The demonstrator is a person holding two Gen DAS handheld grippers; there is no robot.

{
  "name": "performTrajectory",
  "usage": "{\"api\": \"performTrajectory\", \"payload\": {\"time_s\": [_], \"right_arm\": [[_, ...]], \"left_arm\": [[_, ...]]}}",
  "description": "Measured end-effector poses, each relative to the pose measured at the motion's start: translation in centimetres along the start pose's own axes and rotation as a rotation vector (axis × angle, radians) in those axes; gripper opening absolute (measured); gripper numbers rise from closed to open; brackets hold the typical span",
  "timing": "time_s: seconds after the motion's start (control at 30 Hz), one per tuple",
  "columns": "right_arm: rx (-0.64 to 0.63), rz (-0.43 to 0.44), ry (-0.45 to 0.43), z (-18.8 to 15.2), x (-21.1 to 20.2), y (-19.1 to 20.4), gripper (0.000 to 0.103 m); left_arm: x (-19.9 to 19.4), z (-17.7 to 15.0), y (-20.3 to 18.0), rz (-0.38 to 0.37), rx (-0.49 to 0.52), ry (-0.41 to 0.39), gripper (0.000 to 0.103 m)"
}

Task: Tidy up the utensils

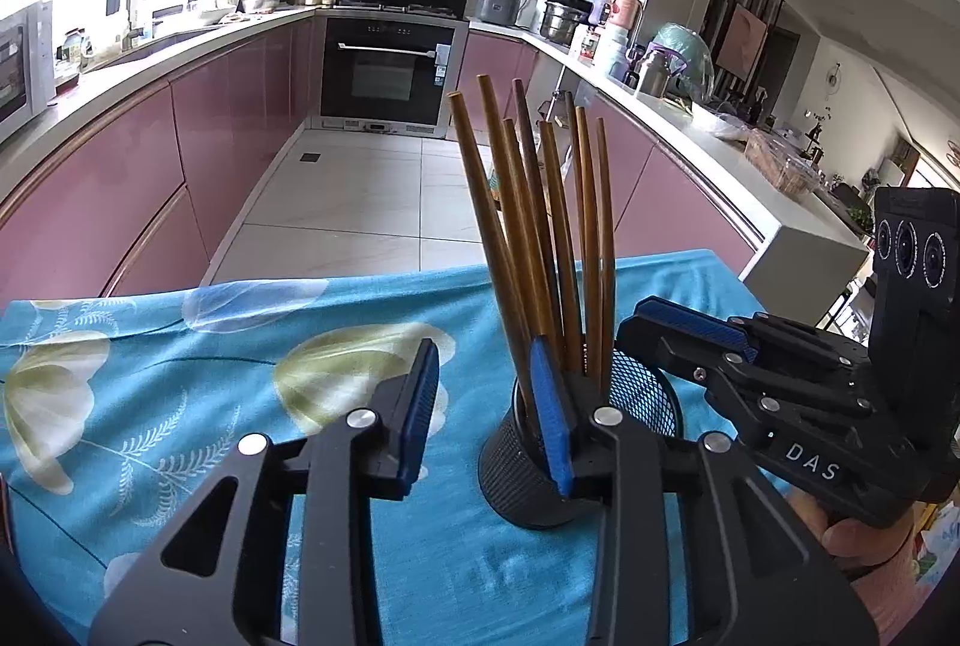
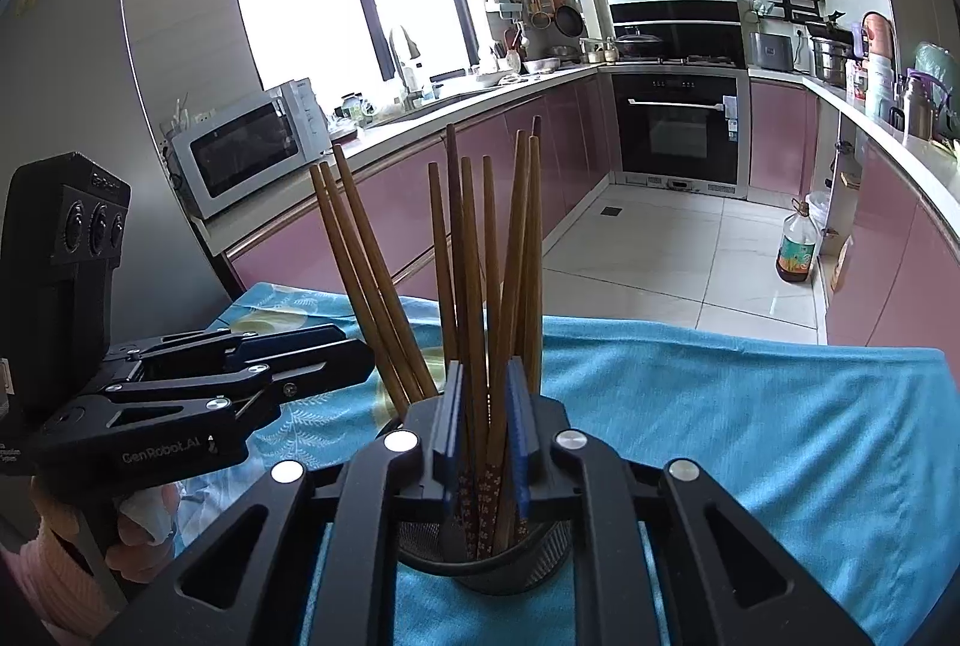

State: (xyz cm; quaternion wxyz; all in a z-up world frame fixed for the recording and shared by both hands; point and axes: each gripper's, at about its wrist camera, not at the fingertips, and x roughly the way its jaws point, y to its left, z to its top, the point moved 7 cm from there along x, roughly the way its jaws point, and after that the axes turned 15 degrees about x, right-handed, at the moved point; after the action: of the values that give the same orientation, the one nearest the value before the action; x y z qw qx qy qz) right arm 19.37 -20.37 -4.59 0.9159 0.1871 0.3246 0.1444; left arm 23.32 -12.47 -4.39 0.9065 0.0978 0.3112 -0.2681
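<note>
Nearby, microwave [image 2: 249, 147], oven [image 1: 384, 69], oil bottle [image 2: 797, 250] on floor.

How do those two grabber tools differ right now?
The left gripper has its fingers spread wide with nothing between them; the right gripper has its fingers narrow, straddling chopsticks in the mesh holder. Both have black frames and blue pads.
</note>
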Motion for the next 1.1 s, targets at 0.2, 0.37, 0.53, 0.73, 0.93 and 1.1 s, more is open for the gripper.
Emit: {"api": "performTrajectory", "payload": {"time_s": [0.2,0.37,0.53,0.73,0.93,1.1], "right_arm": [[-0.022,-0.020,-0.017,-1.3,-0.8,0.5,0.046],[-0.071,-0.070,-0.075,-2.7,-2.4,1.1,0.091],[-0.107,-0.124,-0.143,-4.5,-4.1,1.4,0.097],[-0.134,-0.158,-0.231,-6.3,-5.7,2.2,0.097],[-0.133,-0.150,-0.294,-7.4,-7.1,3.1,0.097],[-0.108,-0.140,-0.317,-7.5,-7.7,3.4,0.097]], "left_arm": [[-2.2,-1.5,0.6,0.054,0.008,-0.049,0.061],[-5.3,-3.4,1.0,0.175,0.042,-0.124,0.095],[-8.4,-5.8,1.2,0.274,0.055,-0.179,0.098],[-11.3,-7.6,2.0,0.363,0.015,-0.245,0.098],[-13.2,-9.0,2.0,0.401,0.010,-0.285,0.098],[-14.2,-9.7,2.1,0.428,0.017,-0.308,0.098]]}}
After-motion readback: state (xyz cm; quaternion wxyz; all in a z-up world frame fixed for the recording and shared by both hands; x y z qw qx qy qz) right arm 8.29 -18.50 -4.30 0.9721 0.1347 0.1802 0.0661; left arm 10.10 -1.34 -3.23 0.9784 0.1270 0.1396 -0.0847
